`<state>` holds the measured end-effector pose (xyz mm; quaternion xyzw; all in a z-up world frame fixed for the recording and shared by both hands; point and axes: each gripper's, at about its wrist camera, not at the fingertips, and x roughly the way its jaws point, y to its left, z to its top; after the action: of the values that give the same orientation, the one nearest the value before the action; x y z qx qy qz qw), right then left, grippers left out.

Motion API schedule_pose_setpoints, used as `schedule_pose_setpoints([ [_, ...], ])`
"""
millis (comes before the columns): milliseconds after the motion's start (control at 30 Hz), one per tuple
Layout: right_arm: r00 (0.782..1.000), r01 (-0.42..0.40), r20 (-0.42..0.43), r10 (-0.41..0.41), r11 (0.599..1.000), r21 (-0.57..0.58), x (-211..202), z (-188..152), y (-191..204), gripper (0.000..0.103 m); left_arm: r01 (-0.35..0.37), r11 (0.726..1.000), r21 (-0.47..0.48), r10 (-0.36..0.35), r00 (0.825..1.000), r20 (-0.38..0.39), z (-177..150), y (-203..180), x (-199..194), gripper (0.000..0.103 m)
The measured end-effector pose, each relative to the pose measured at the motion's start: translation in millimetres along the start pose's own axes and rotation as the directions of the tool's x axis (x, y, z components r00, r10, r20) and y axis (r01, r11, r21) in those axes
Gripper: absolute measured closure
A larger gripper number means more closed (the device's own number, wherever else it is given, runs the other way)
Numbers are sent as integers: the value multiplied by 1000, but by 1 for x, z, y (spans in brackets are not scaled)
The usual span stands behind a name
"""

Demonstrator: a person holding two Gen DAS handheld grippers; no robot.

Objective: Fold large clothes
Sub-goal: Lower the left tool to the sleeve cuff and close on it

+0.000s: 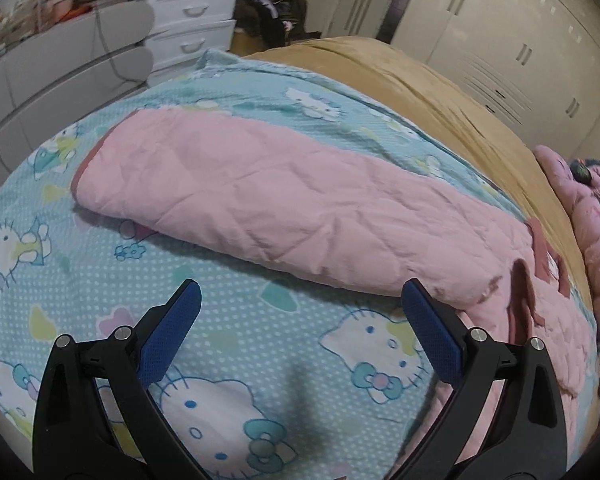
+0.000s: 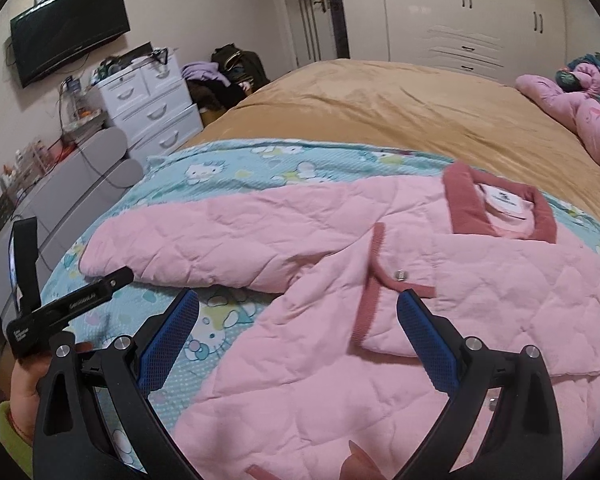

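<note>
Nearest us, our left tool (image 1: 300,296) hangs with its blue-padded fingers spread wide and nothing between them, above the turquoise cartoon-cat blanket (image 1: 260,360) that covers this end of the bed. Our right tool (image 2: 298,304) is just as wide and empty, poised over the front of the pink quilted jacket (image 2: 308,380). At the lower left of the right wrist view we see a hand (image 2: 22,384) gripping the other handle, with a yellow-green cuff below it.

The jacket lies flat on the blanket, its dark pink collar (image 2: 500,208) toward the far side and one sleeve (image 1: 236,196) stretched straight out to our left. A front edge with dark pink trim (image 2: 368,284) is turned back near a metal snap.

Beyond the blanket we see a tan bedspread (image 2: 380,108), with a bundle of pink bedding (image 2: 580,108) at its right. Farther off stand white drawers (image 2: 148,108), a wall-mounted television (image 2: 68,24) and white wardrobes (image 2: 460,12).
</note>
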<state>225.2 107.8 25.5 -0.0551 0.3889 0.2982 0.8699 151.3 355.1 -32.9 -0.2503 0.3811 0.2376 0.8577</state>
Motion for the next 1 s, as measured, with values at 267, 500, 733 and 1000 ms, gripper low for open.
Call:
schedule_pose_setpoints([
  [267,999,-30,-24,30,999,-27,17,-2,20,4,-10,996,-91,11,1000,12,3,34,15,9],
  [500,998,-48,-34,47,999,-18,26,-6,22,4,-23,970,-242,18,1000,-26,5,71,40,9],
  [733,998,-40,-38,40,999,15,29,-8,8,4,14,926,-376,-12,1000,9,18,100,58,9],
  [1000,999,-25,-28,26,999,43,25,-9,-9,4,18,896,-443,26,995,93,41,119,71,11],
])
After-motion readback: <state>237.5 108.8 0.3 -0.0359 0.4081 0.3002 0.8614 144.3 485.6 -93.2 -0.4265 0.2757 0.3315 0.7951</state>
